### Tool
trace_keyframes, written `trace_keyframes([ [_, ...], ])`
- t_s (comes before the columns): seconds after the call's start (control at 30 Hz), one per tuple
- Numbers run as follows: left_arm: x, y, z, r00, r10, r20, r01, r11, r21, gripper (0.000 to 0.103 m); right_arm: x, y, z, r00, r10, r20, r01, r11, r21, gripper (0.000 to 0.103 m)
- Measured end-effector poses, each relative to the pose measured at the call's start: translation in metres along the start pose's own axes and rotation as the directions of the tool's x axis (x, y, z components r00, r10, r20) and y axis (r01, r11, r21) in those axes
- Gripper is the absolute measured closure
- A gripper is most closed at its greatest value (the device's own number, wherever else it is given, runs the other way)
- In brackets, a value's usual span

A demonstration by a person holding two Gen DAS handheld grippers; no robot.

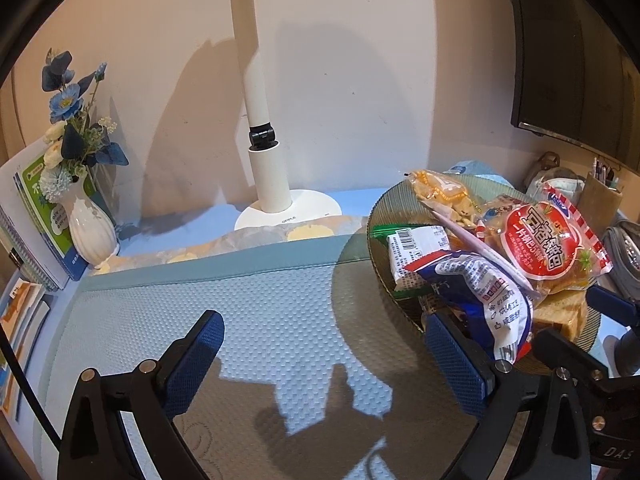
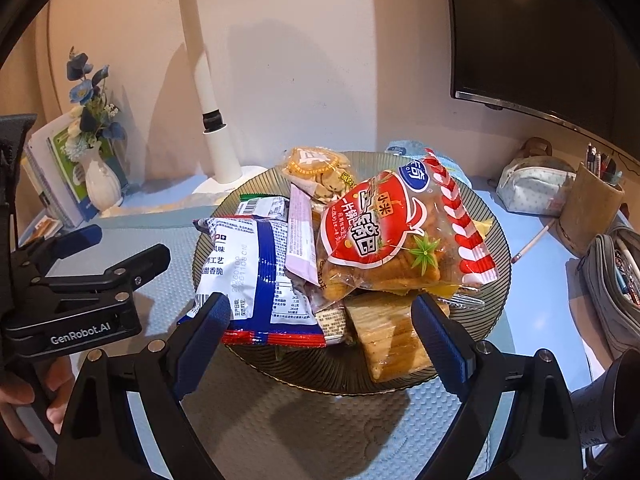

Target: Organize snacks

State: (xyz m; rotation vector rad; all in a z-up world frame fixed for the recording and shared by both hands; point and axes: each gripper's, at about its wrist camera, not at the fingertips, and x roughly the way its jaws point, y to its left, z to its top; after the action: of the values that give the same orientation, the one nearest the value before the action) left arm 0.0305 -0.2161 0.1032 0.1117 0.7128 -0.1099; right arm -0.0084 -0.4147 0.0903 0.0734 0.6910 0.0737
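While both devices are angling downward over the blue textured mat (image 1: 248, 304), the left hand-held gripper (image 1: 324, 348) is hovering with its blue-padded fingers (image 1: 196, 356) standing wide apart and nothing between them; its right finger is lying just beside the rim of the ribbed round plate (image 2: 496, 248). The right hand-held gripper (image 2: 320, 336) is likewise gaping, its two fingers straddling the near edge of the plate without pressing on any packet. In the right wrist view, a hand (image 2: 24, 396) is gripping the left device's handle at the lower left. The snacks are sitting heaped on the plate on the worktop: a blue-and-white packet (image 2: 248, 276) at the near left, a red-and-white packet (image 2: 400, 232) topping the pile, a pale pink wrapper (image 2: 302, 240) between them, a wrapped toast-like slab (image 2: 384, 332) at the front, and a biscuit bag (image 2: 316, 172) at the back. A white lamp base (image 1: 288, 208) and flower vase (image 1: 92, 232) are standing behind the mat.
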Motion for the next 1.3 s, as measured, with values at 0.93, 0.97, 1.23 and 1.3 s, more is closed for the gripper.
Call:
trace_keyframes([
  [0.93, 0.0074, 0.0034, -0.0010, 1.000, 0.004, -0.020, -0.005, 0.999, -0.043, 0.003, -0.0012, 0.0031, 0.0020, 1.000, 0.022, 0.000, -0.022, 0.999, 0.027, 0.010],
  [0.97, 0.0075, 0.0034, -0.0009, 1.000, 0.007, -0.020, -0.008, 0.999, -0.042, 0.003, -0.0015, 0.0034, 0.0021, 1.000, 0.020, 0.000, -0.020, 0.999, 0.026, 0.010],
  [1.23, 0.0051, 0.0035, -0.0010, 1.000, 0.011, -0.011, -0.012, 0.999, -0.039, 0.003, -0.0003, 0.0064, 0.0030, 1.000, 0.013, -0.004, -0.013, 1.000, 0.016, 0.010],
  [1.3, 0.0051, 0.0043, -0.0015, 1.000, 0.010, -0.013, -0.010, 0.999, -0.040, 0.003, 0.0009, 0.0070, 0.0027, 1.000, 0.013, -0.008, -0.013, 1.000, 0.014, 0.010],
])
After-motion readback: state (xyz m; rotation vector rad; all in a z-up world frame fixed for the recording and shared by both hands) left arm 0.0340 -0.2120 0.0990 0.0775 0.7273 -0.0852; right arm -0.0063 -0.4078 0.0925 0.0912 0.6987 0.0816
